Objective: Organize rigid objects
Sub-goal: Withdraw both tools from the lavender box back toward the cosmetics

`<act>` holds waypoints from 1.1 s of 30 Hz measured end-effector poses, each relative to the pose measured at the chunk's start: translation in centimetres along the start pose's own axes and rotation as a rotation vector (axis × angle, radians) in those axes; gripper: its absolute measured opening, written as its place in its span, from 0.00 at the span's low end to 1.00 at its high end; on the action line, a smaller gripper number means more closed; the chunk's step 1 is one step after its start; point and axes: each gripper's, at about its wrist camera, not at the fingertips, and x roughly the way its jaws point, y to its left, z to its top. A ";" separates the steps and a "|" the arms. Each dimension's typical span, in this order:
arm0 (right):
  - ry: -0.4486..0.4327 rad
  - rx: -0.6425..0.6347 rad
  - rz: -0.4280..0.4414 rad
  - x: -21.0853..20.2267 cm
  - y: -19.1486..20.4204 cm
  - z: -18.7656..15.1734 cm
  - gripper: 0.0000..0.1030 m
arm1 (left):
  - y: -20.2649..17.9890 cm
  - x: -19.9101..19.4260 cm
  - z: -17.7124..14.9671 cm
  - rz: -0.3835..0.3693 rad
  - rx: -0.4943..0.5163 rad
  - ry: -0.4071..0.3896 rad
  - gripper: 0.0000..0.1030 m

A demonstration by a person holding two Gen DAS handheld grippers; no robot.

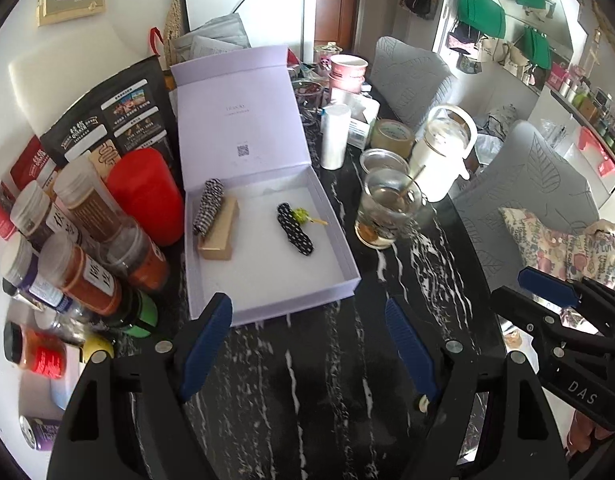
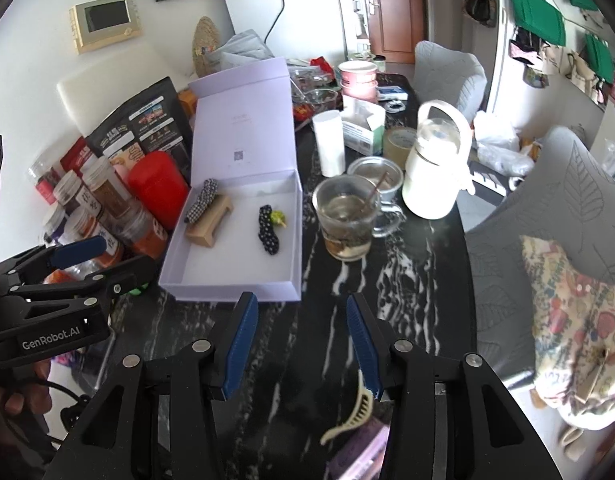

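Black marble table [image 1: 307, 380]. On it: open lilac box [image 1: 331, 240], glass cup [image 1: 387, 208], white kettle [image 1: 439, 152], spice jars [image 1: 87, 264]. Tape roll [image 1: 391, 136] too.

open lavender box [image 1: 331, 240] holds two hair clips [image 1: 294, 229]

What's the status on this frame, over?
Left tongs open, empty. Right tongs part open, nothing gripped; cream hair claw below them. Lavender box open, holding patterned clips. Glass mug beside box.
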 end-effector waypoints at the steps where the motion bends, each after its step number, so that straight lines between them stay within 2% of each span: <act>1: 0.002 0.001 0.000 -0.2 -0.4 -0.3 0.45 | -0.4 0.0 -0.2 -0.001 0.003 0.004 0.77; 16: 0.035 0.000 0.002 -2.8 -5.8 -5.2 0.45 | -6.6 0.1 -5.9 -0.044 0.000 0.060 0.77; 29: 0.112 0.078 -0.027 -2.3 -11.0 -10.5 0.45 | -12.2 3.6 -11.1 -0.128 0.065 0.145 0.77; 33: 0.124 0.089 -0.043 -1.8 -11.9 -12.2 0.45 | -13.3 5.1 -12.5 -0.133 0.085 0.176 0.77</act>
